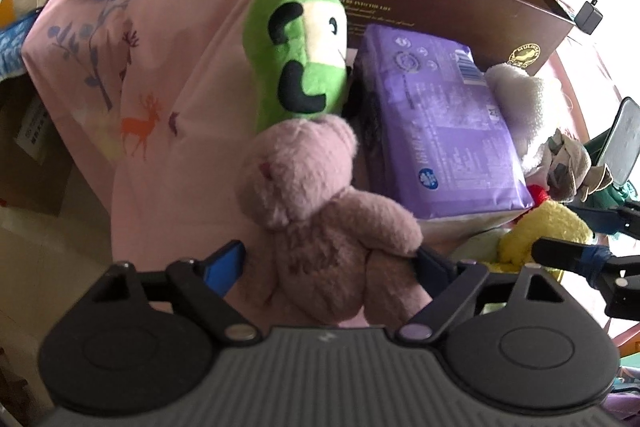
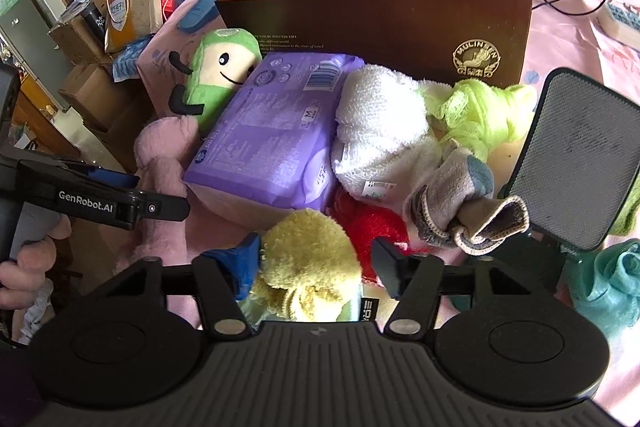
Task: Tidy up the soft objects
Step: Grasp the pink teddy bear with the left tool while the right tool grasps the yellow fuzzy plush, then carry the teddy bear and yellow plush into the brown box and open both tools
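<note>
- Pink cotton sheet printed with deer and branches [image 1: 152,75] covers the bed that carries everything; a dark brown open cardboard box with a gold emblem [image 2: 400,23] stands at its far side.
- Beyond the bed's left edge the room is cluttered with stacked cardboard cartons [image 2: 92,87] and an orange paper bag [image 2: 120,15]; a pale wall rises behind.
- Left wrist view alone shows the left gripper [image 1: 328,267] with its jaws spread around the mauve plush teddy bear [image 1: 316,223]: the right jaw touches the bear's arm, the left jaw stands clear, so nothing is clamped. A green plush toy with black arms [image 1: 300,55] lies just beyond the bear, beside a purple plastic-wrapped pack [image 1: 444,115].
- Right wrist view alone shows the right gripper [image 2: 316,263] with jaws half closed about a fuzzy yellow plush ball [image 2: 308,263]; the left jaw touches it, the right stands apart.
- Only this view shows the white terry towel [image 2: 380,123], lime-green lace cloth [image 2: 480,107], grey sock [image 2: 460,203] and teal cloth [image 2: 612,283].
</note>
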Motion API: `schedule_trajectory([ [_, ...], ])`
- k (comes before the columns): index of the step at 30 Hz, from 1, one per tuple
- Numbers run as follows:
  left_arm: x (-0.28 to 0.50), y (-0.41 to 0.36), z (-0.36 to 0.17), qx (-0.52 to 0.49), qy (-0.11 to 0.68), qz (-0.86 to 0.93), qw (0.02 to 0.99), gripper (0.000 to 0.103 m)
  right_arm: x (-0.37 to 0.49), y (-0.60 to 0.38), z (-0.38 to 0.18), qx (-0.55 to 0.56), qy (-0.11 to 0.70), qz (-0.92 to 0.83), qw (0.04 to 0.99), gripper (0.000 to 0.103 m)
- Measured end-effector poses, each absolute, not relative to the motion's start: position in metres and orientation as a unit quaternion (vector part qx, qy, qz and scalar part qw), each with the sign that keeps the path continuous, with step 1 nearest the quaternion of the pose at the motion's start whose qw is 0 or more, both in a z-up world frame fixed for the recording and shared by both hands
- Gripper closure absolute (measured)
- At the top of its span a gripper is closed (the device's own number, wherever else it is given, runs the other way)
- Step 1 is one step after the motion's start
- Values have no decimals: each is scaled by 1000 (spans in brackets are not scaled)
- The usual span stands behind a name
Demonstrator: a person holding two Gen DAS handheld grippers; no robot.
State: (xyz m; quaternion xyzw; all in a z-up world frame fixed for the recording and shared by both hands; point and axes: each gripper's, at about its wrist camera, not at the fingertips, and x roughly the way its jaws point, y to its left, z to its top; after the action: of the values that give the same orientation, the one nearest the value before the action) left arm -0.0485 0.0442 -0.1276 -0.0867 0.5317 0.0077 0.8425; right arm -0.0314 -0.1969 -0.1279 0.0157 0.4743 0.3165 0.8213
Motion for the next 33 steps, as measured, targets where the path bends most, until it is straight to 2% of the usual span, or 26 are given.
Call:
schedule_trajectory([
  [5, -49, 44, -126, -88, 533, 3, 842, 19, -30, -196, -132, 24, 481, 315, 818, 68],
  [11, -55, 46, -124, -93, 524, -7, 847, 27, -30, -200, -134, 38, 482, 319, 815, 82],
  [14, -59, 48, -120, -96, 516, -15, 851, 35, -31, -206, -131, 50, 478, 318, 817, 85],
  [15, -61, 50, -118, -102, 513, -25, 852, 45, -32, -208, -129, 53, 477, 317, 818, 86],
  [25, -71, 63, -110, -130, 494, -41, 859, 46, -35, -233, -112, 75, 457, 309, 831, 86],
  [33, -82, 62, -80, -133, 456, -85, 876, 47, -35, -242, -88, 86, 431, 312, 842, 86],
])
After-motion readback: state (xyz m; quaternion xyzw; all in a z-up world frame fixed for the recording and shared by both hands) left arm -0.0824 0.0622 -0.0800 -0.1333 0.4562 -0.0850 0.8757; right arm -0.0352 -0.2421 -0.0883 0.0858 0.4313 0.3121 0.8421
